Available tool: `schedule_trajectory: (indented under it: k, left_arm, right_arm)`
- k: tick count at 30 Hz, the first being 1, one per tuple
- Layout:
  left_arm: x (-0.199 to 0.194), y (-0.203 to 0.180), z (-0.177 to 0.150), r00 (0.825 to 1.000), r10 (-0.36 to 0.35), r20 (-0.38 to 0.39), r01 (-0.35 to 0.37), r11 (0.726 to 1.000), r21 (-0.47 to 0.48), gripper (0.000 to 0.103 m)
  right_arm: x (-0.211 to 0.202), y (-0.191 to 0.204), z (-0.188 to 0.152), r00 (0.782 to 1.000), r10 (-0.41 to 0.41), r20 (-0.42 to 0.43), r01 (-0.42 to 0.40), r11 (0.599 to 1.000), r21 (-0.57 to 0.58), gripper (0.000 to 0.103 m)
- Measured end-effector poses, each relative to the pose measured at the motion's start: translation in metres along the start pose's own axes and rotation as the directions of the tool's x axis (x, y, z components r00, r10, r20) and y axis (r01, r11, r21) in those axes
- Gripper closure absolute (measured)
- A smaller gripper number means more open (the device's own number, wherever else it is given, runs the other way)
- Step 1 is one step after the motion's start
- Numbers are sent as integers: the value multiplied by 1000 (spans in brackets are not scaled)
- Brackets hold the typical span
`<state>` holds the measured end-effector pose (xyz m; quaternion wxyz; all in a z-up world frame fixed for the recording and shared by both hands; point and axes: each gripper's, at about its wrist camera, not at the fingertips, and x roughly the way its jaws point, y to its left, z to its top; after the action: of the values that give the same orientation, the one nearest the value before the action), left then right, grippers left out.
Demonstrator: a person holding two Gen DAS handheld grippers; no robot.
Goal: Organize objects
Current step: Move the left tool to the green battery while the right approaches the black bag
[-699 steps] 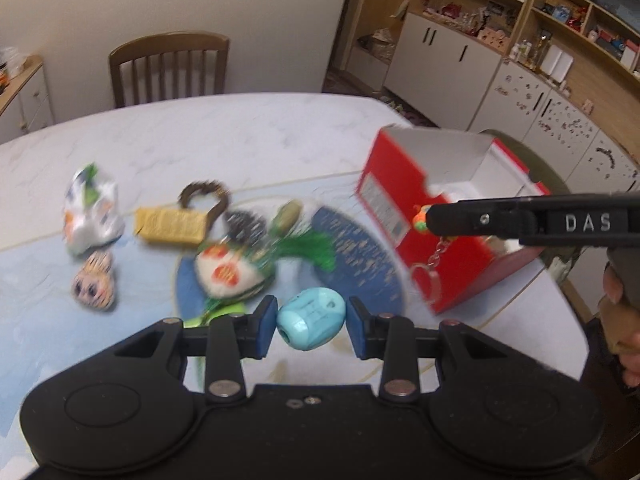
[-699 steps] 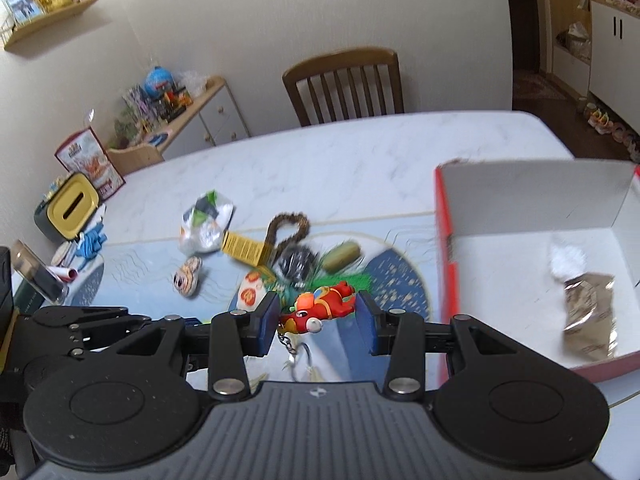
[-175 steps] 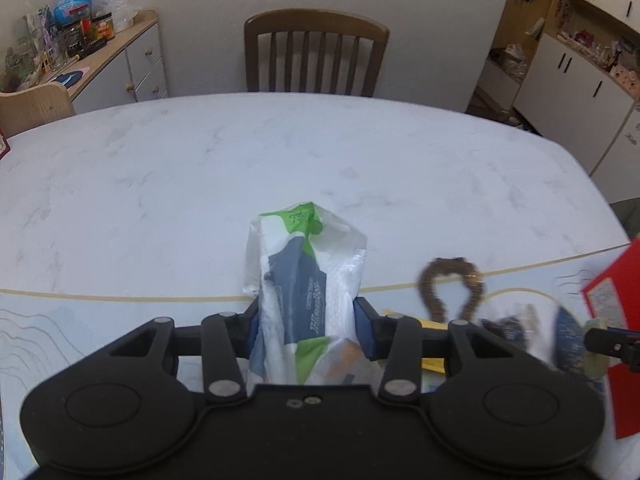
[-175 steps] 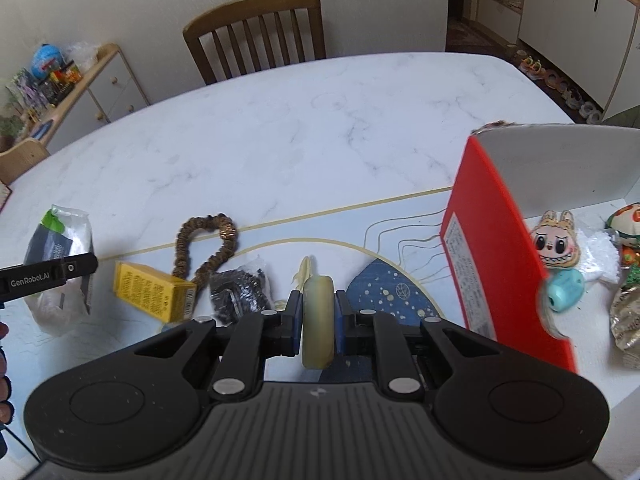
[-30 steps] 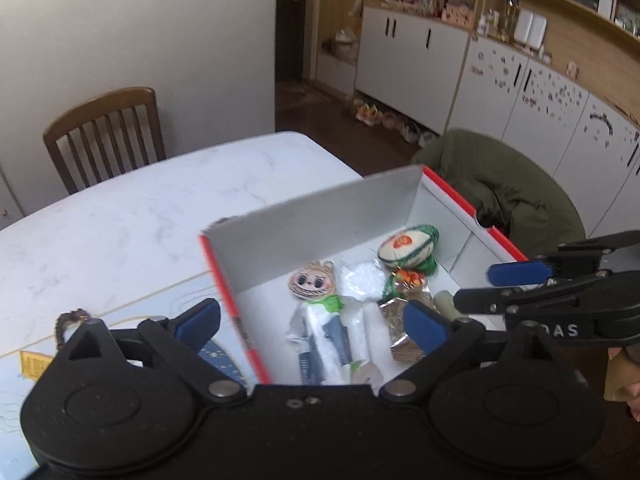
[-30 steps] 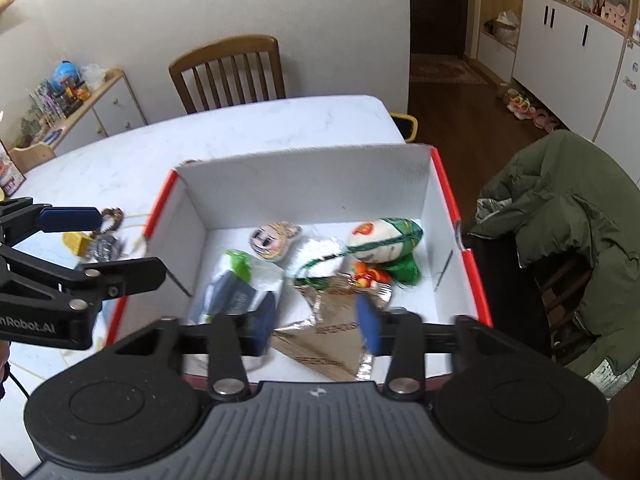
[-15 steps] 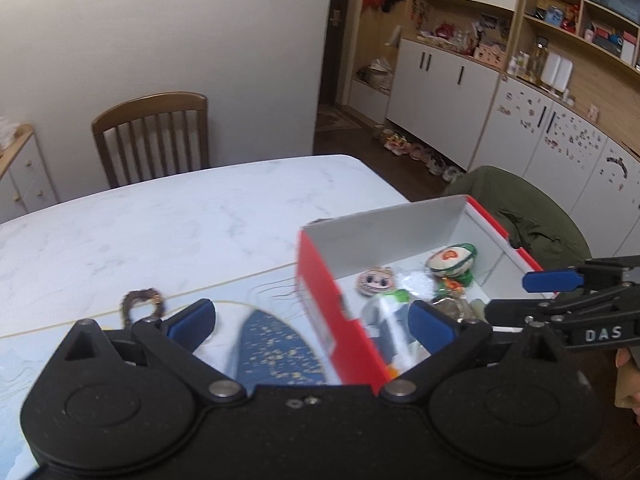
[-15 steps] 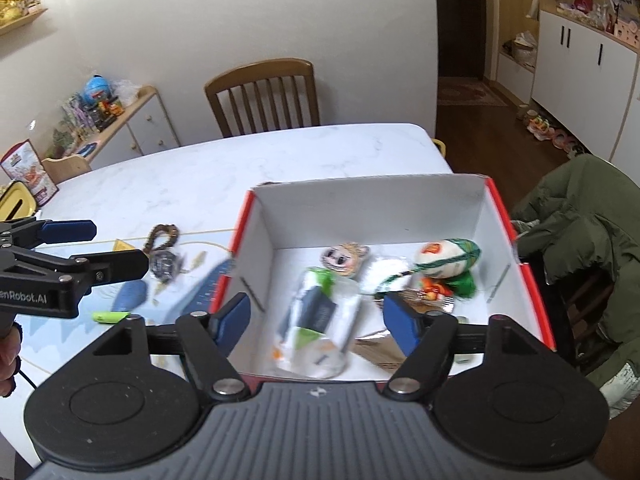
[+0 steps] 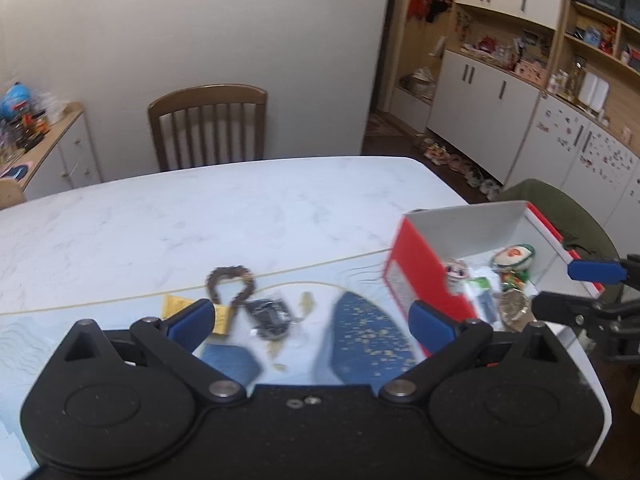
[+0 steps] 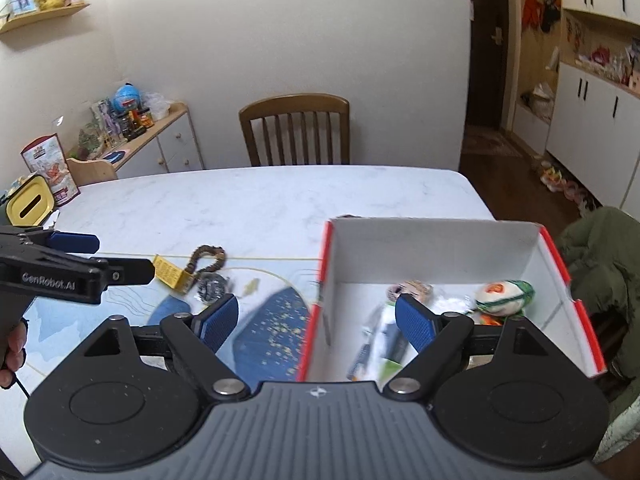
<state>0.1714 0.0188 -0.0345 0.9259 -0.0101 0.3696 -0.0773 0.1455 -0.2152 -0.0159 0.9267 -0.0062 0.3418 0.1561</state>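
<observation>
left hand-held gripper: jaws spread wide, nothing between the blue pads; hangs above the tabletop, aimed at the leftover items.
right hand-held gripper: jaws spread, empty; straddles the near-left wall of the box, one pad over the mat, the other over the box interior.
yellow box: small carton lying flat on the tabletop, touching or just beside the bead loop. Likely light and stiff; best taken across its narrow faces, a hard pinch could crush it.
bead bracelet: brown loop, flat on the tabletop just beyond the yellow box. Probably limp and a bit slippery; pinch one side of the loop and let the rest dangle, beads may roll out of a shallow grip.
dark bundle: blackish crumpled item in clear wrap, near the bracelet. Looks soft and light; wrap may slide, so pinch through the middle. Exact identity can't be told, blurred.
small yellowish scrap: thin, flat on the mat; hard to get under, needs a low edge-on pinch.
red-and-white box: open, on the right of the tabletop; holds a plush face charm, a green-white packet, a foil bag, a round green-netted toy.
progress: judged mostly done, four small items remaining outside the box.
</observation>
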Motion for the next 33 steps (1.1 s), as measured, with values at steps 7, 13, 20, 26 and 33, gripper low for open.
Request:
schedule_trajectory:
  k: [7,13,20,26,33]
  left_arm:
    - [6,47,-8,1000,-6,-20,5,999,-34,0]
    - [15,80,-22,998,-9,-65,4,998,-66,0]
    - [35,95,-51,992,-19,-124,8,996,-84,0]
    - [53,94,-71,989,16,-147,-32,994,-102,0]
    - [69,87,-86,982,84,-170,-104,988,-112,1]
  right_arm:
    - [22,37,-3,999,6,-34,-6,1000,-20,16]
    - [48,58,2,997,-12,-75,12,1000,4,16]
    - [88,80,8,992,-25,-124,25,1000,-7,16]
    - [123,95,10,987,-10,-162,1,998,-56,16]
    - [162,102,8,976,6,-216,-24,997,-80,16]
